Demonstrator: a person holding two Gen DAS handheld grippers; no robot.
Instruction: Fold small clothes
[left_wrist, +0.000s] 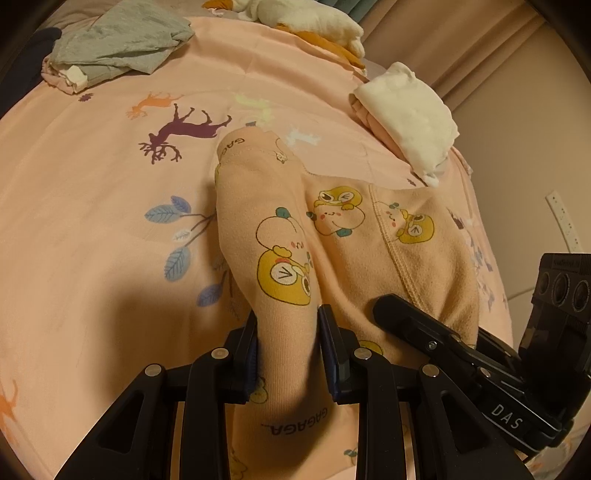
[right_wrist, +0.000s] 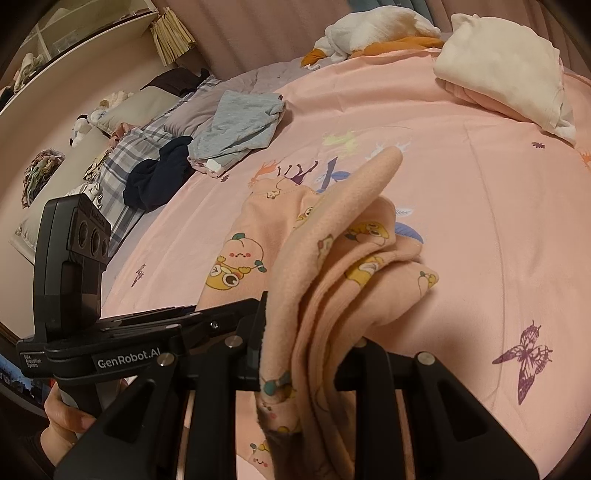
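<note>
Left tongs (left_wrist: 288, 347) nearest in the left wrist view, clamped narrow on a fold of the peach garment (left_wrist: 332, 236), blue pads (left_wrist: 327, 332) pressing the cloth from both sides. Right tongs (right_wrist: 306, 354) nearest in the right wrist view, gripping a bunched, layered edge of the same garment (right_wrist: 332, 258); far pad hidden by cloth. In the left view, right tongs (left_wrist: 391, 306) just to the right of the left pair, lying against the garment. In the right view, left tongs' body near left, a hand (right_wrist: 66, 417) wrapped round its handle.

Garment printed with yellow cartoon figures, draped from both tongs forward onto the bed (left_wrist: 92, 221), lifted at the near end, its far part resting on the pink sheet with deer, leaf and butterfly prints.

Farther right, a folded pile (left_wrist: 410, 118): cream piece on top, pink beneath, near the bed's right edge. Farther left, a loosely folded grey garment (left_wrist: 118, 40) over pale pieces, well apart from the peach one. Just left of it, a dark navy heap (right_wrist: 159, 177). Farthest off, a white and orange plush (right_wrist: 376, 29) at the bed's far edge. Left of the bed, a plaid blanket (right_wrist: 122, 162) and pillows.
</note>
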